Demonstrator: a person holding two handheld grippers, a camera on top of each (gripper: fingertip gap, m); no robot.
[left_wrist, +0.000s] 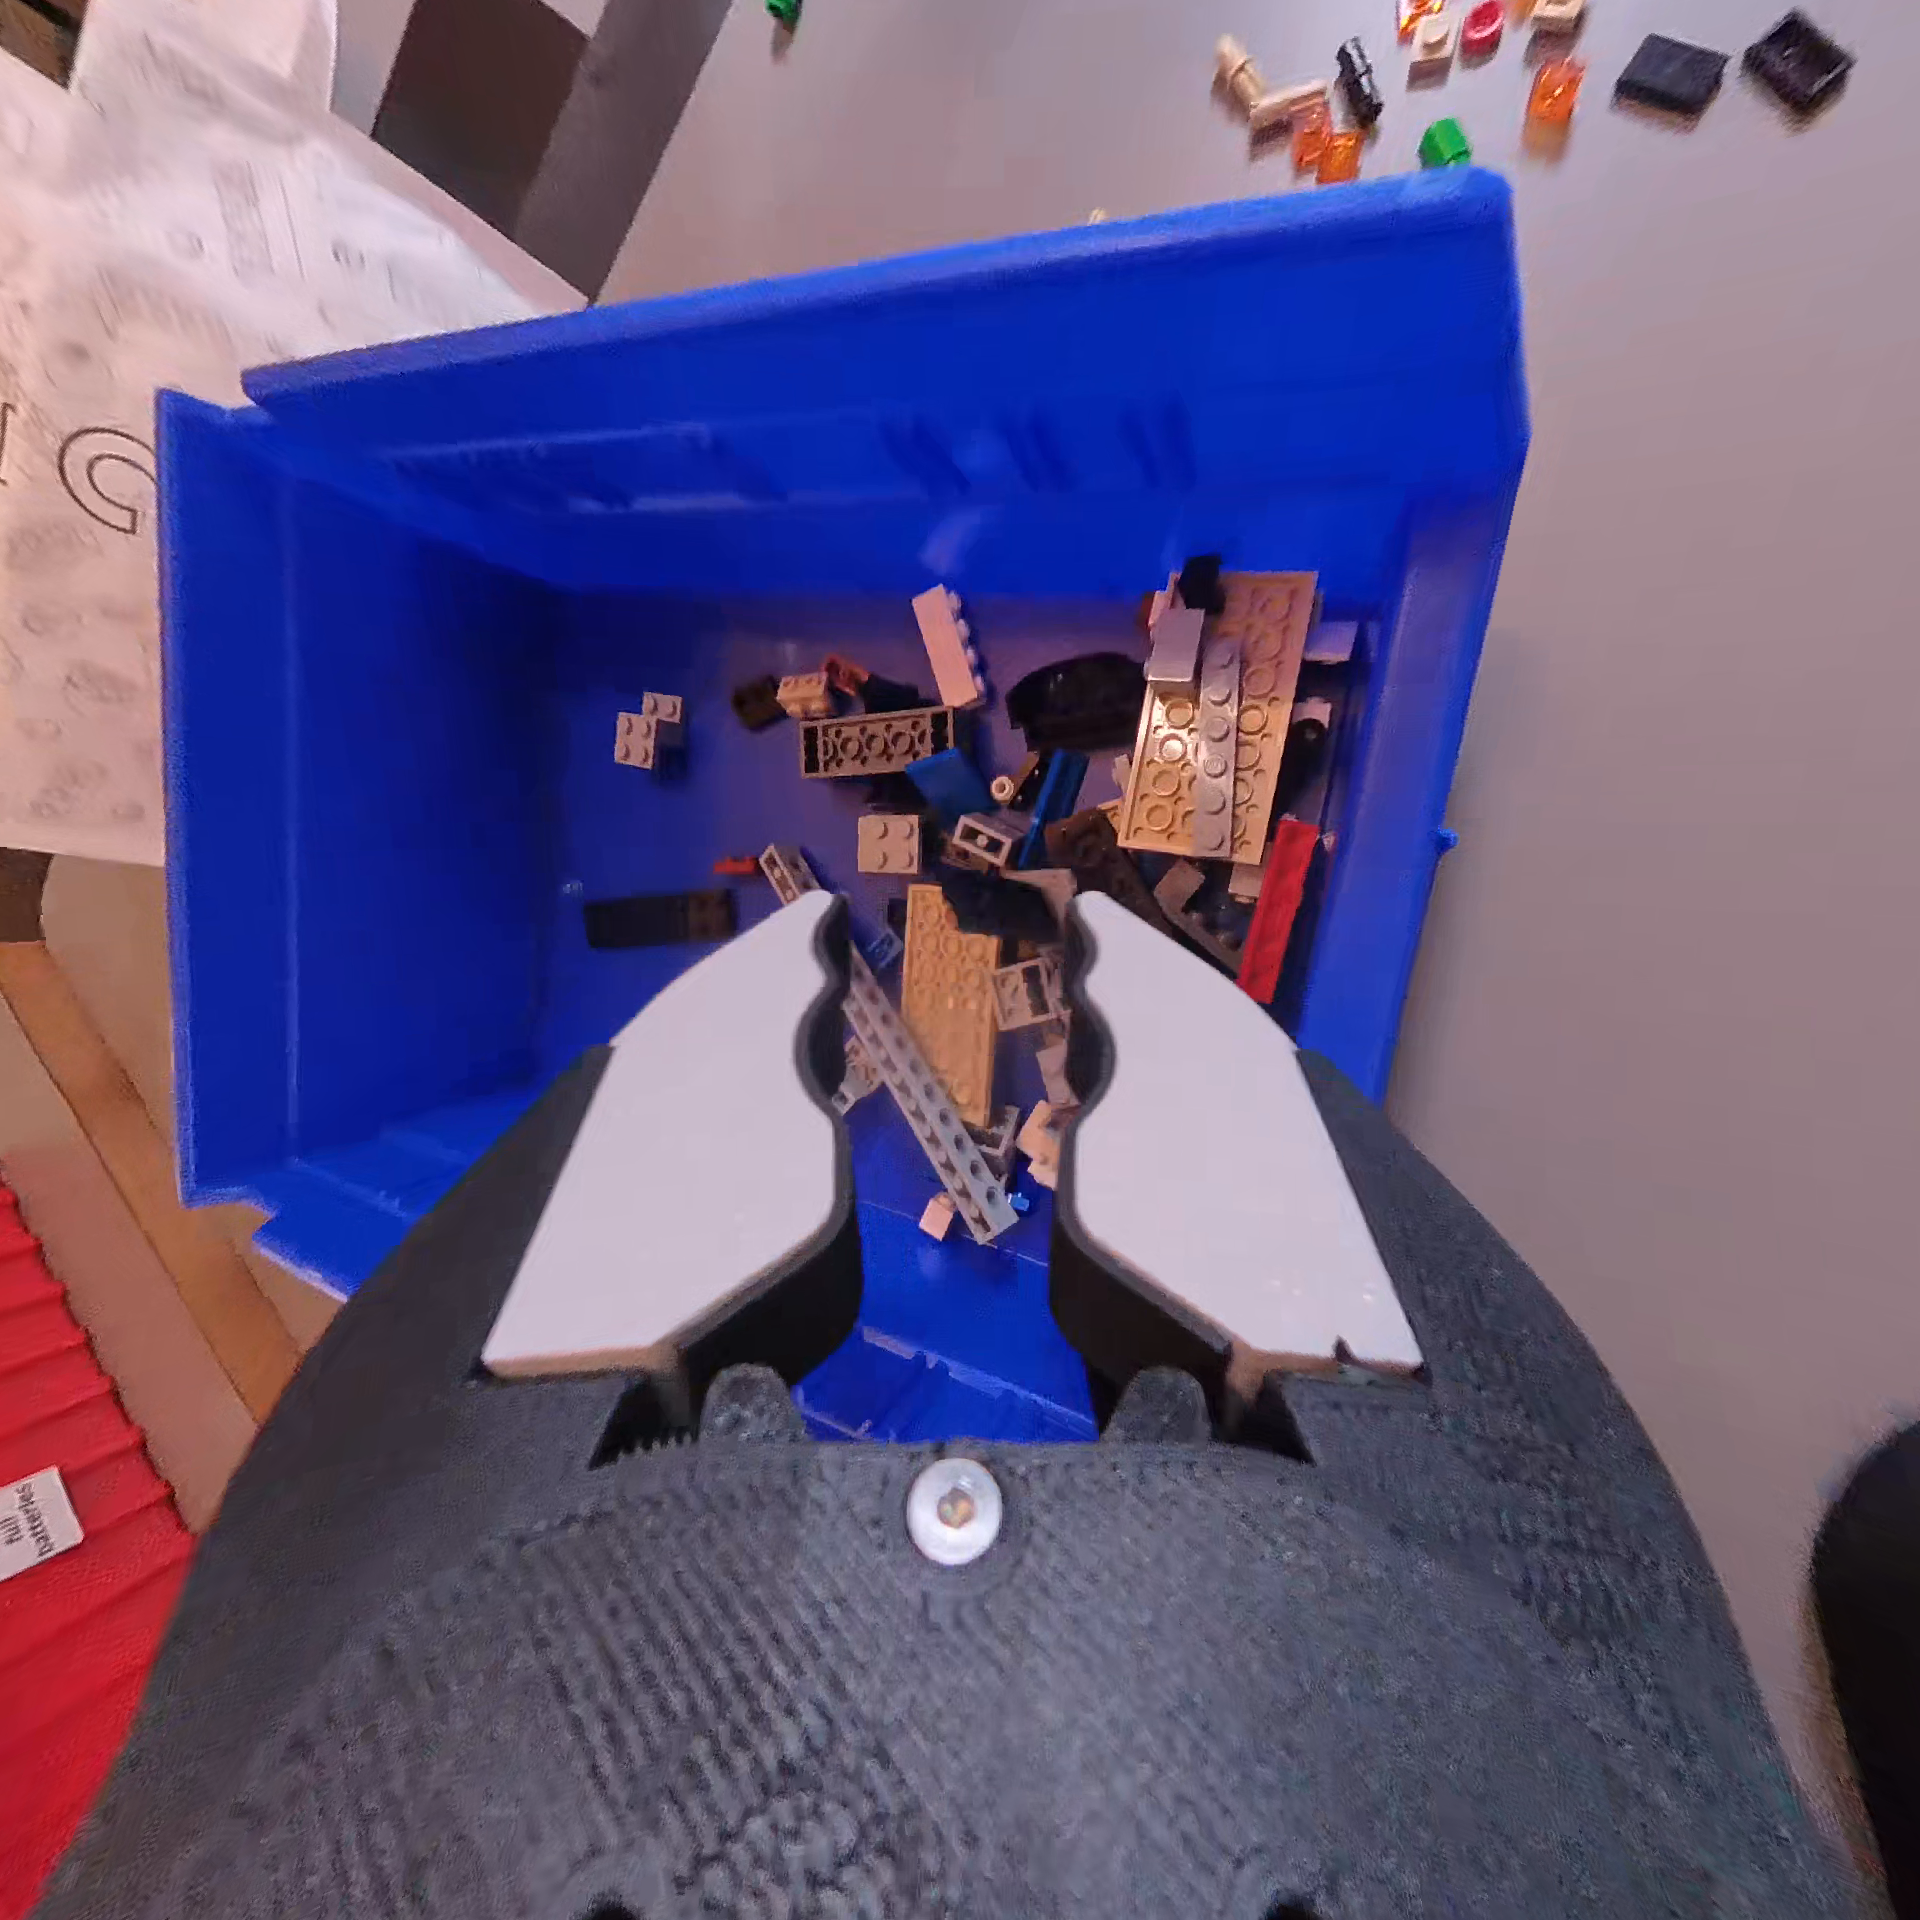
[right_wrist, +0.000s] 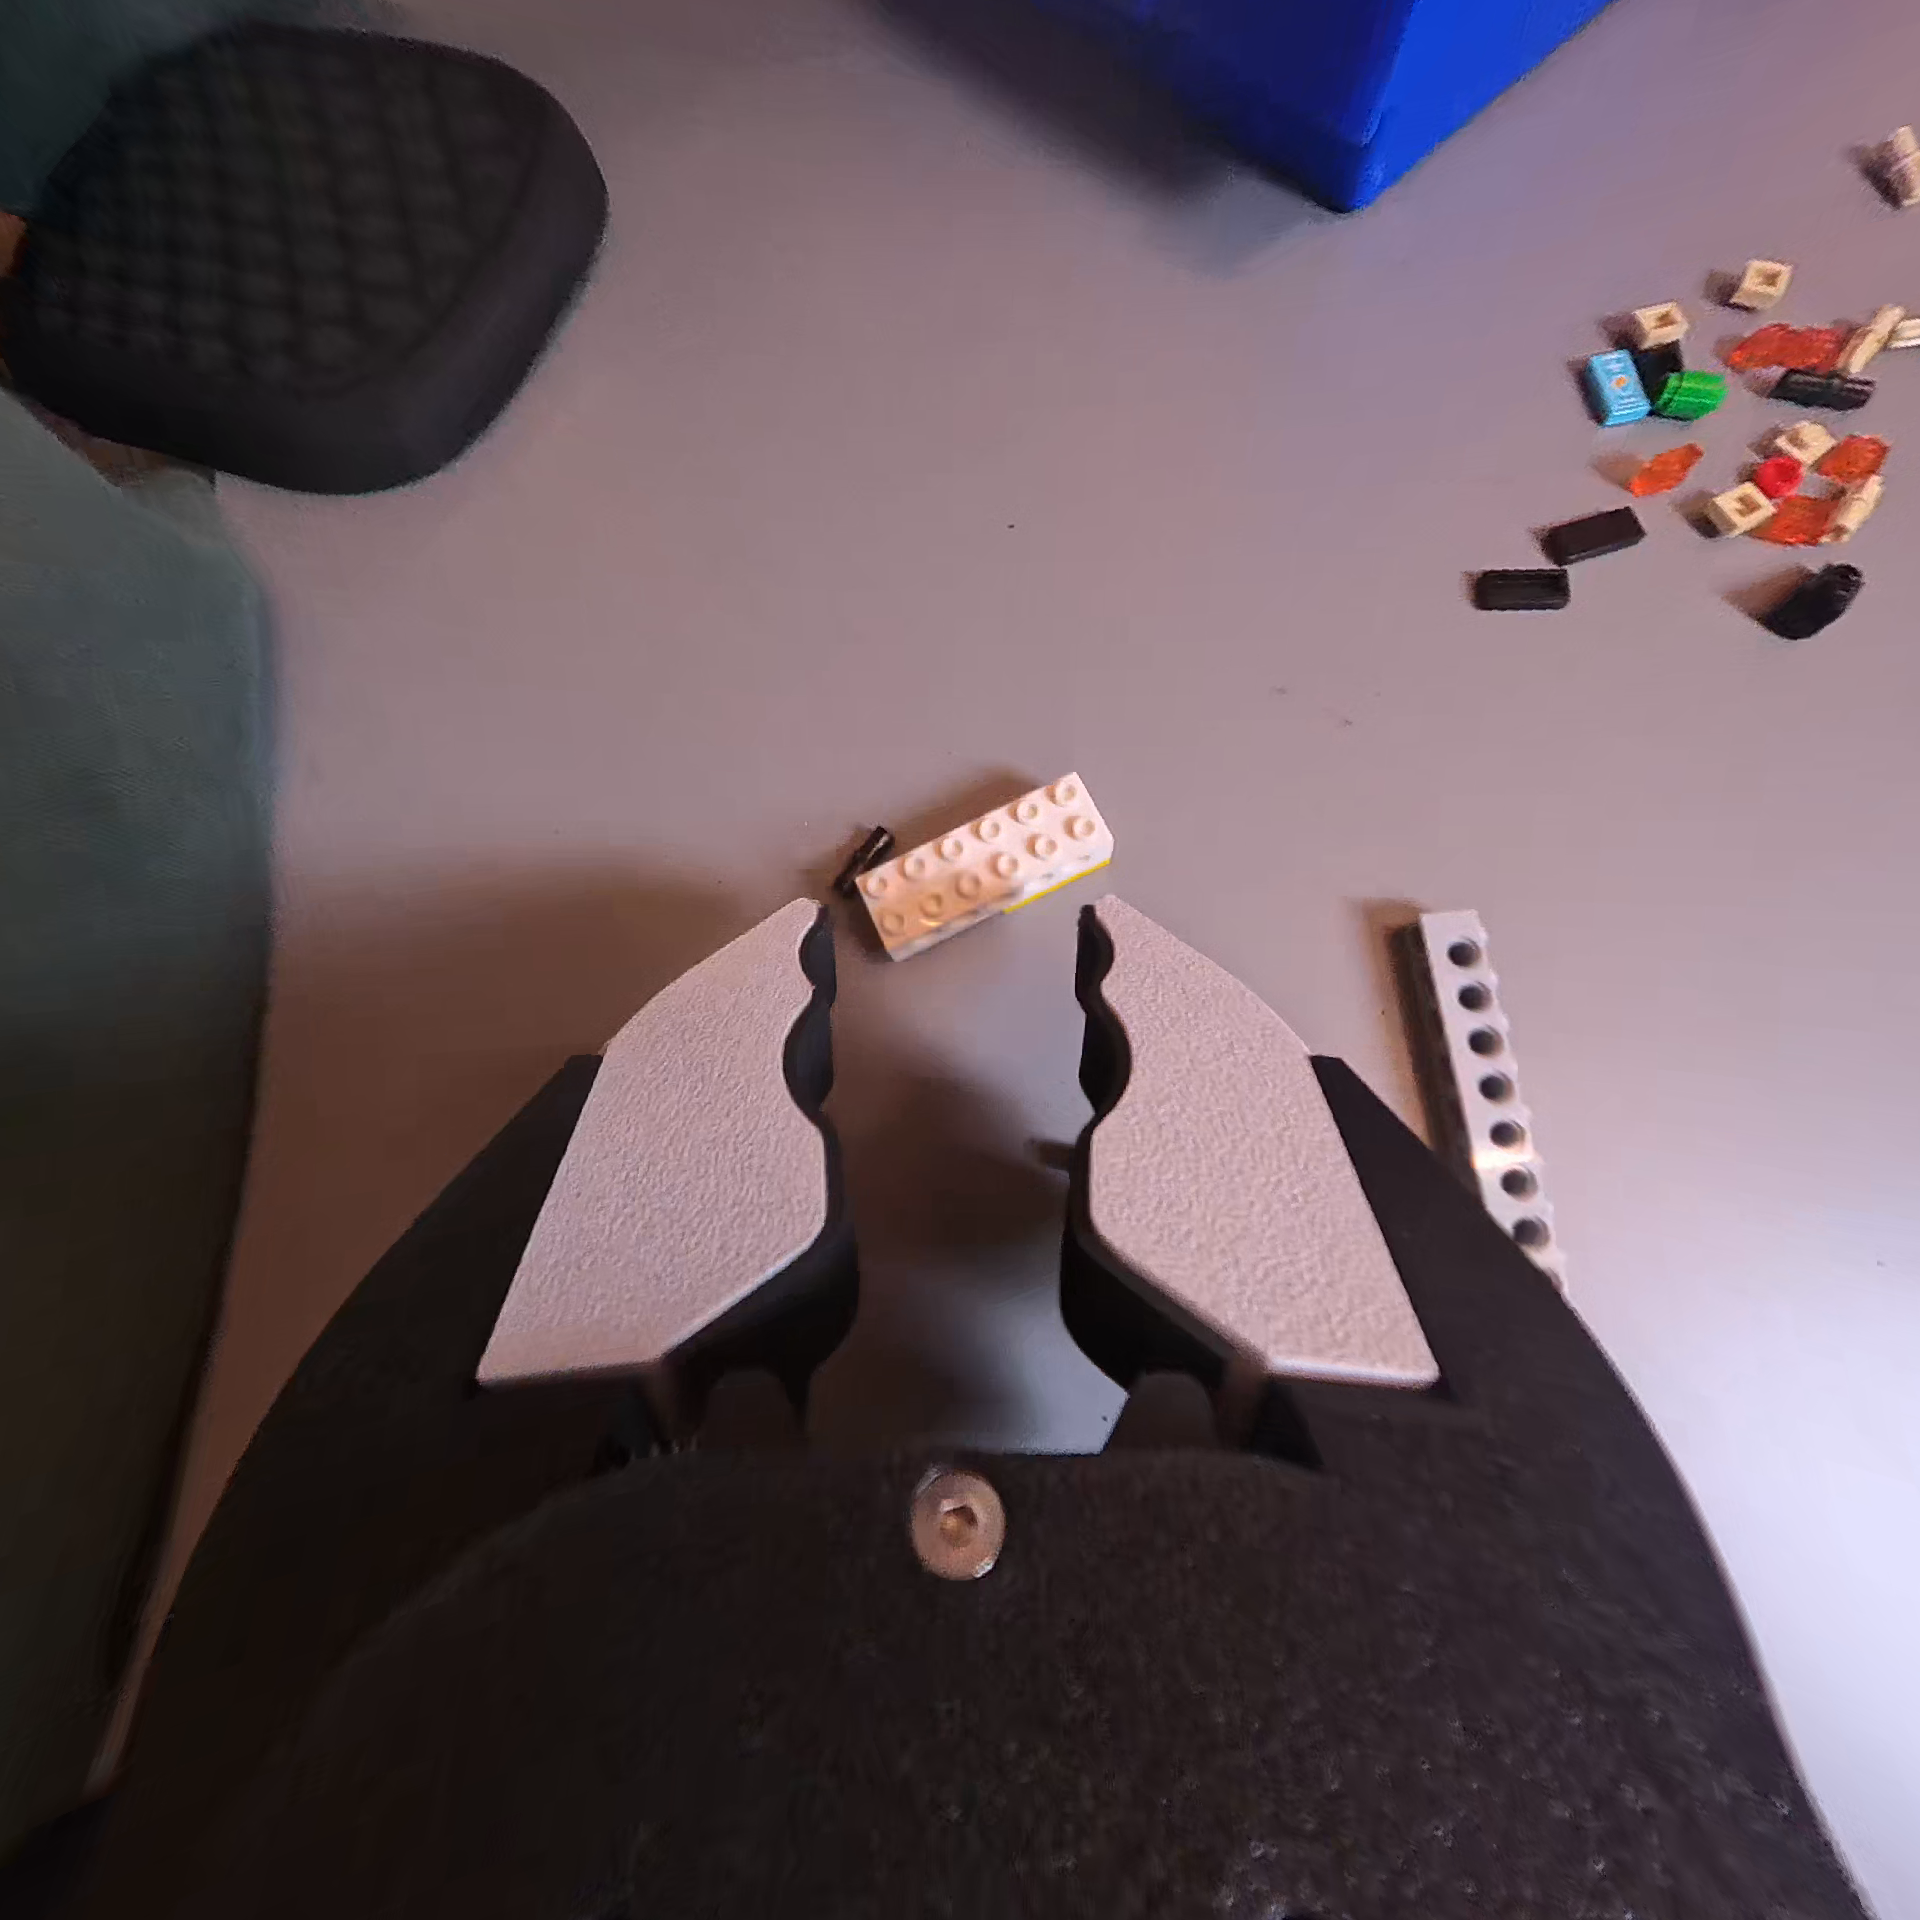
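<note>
In the left wrist view my left gripper (left_wrist: 954, 914) is open and holds nothing. It hangs over a blue bin (left_wrist: 883, 312) with several loose bricks on its floor. A long grey beam with holes (left_wrist: 925, 1101) and a tan plate (left_wrist: 951, 997) lie in the bin and show through the gap between the fingers. In the right wrist view my right gripper (right_wrist: 954, 920) is open and holds nothing, just short of a white studded brick (right_wrist: 982, 862) that lies on the grey table. A small black pin (right_wrist: 864, 857) lies at the brick's left end.
A grey beam with holes (right_wrist: 1481, 1081) lies right of the right gripper. Small mixed pieces (right_wrist: 1766, 436) are scattered at the far right and show beyond the bin (left_wrist: 1455, 73). A black padded object (right_wrist: 291, 249) sits far left. Printed paper (left_wrist: 156, 312) lies left of the bin. There is about 30 centimeters between the tips of the two grippers.
</note>
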